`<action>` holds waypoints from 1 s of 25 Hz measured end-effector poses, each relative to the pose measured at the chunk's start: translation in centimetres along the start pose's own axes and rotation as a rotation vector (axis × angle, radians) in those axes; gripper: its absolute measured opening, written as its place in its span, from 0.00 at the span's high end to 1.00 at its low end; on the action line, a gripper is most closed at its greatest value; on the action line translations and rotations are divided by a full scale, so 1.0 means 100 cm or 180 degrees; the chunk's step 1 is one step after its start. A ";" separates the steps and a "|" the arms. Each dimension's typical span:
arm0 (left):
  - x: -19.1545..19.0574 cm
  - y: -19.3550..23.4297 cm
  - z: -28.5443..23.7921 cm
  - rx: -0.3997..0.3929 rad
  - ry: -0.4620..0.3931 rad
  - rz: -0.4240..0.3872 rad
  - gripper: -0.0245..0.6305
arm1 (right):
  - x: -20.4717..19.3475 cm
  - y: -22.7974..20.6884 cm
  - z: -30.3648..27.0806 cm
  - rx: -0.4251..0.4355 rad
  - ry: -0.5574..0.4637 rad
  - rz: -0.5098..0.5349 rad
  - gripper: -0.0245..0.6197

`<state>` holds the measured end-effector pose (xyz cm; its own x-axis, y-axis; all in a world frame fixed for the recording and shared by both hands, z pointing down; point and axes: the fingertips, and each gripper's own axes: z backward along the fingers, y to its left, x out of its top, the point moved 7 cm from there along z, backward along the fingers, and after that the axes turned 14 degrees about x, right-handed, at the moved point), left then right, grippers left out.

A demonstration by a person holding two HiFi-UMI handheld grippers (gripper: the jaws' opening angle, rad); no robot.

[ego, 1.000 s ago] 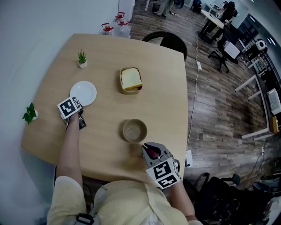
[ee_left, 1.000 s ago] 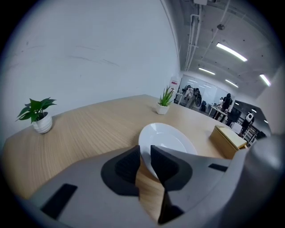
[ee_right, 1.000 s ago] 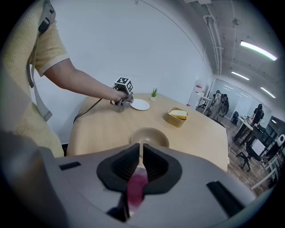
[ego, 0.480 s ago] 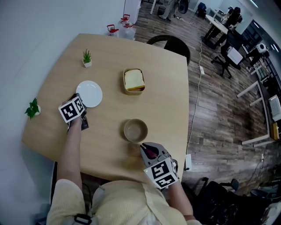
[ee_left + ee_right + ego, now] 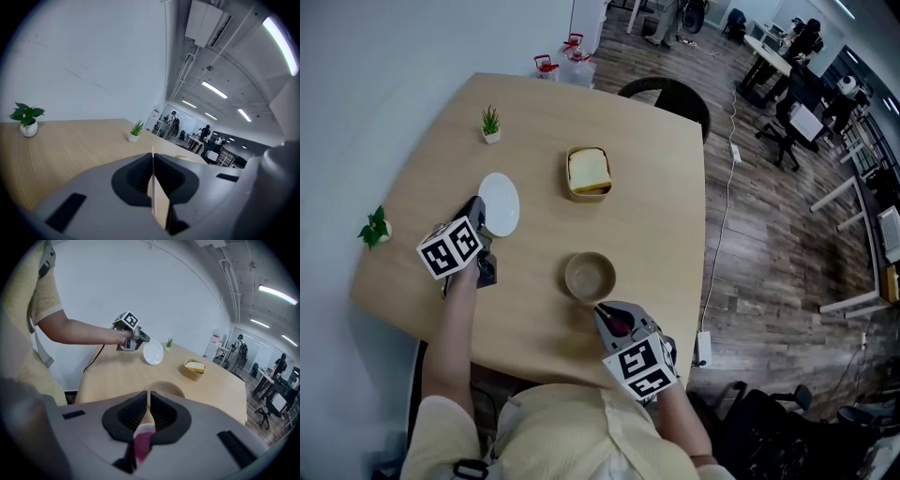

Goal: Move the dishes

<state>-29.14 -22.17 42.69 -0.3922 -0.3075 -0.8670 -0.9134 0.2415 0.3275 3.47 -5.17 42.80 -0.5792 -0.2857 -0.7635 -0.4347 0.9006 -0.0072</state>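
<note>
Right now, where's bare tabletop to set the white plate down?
Widest: the table strip right of the yellow container and brown bowl, out to the edge. Also bare: the far edge right of the small plant. Crowded: left side, around the left hand-held gripper gripping the white plate.

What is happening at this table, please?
A person works at a wooden table. The left hand-held gripper is shut on the rim of the white plate, which is tipped up steeply. The right hand-held gripper, jaws nearly together, is at the brown bowl's near rim; whether it grips is unclear.
</note>
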 end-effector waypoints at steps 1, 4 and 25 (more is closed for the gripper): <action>0.000 -0.002 0.005 -0.0052 0.0002 0.0032 0.93 | 0.001 0.000 0.000 0.0007 -0.0006 0.0006 0.91; -0.003 -0.010 0.020 -0.0183 0.0029 0.0026 0.93 | 0.003 0.001 0.002 0.0024 -0.0015 0.0019 0.91; -0.058 -0.016 0.139 -0.0680 0.0373 0.0492 0.93 | -0.003 0.003 0.009 0.0040 -0.0011 0.0082 0.91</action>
<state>-23.94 -7.93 41.96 -0.5271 -0.3895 -0.7553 -0.8392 0.0982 0.5349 4.17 -4.54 42.45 -0.5878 -0.2614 -0.7656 -0.4109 0.9117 0.0042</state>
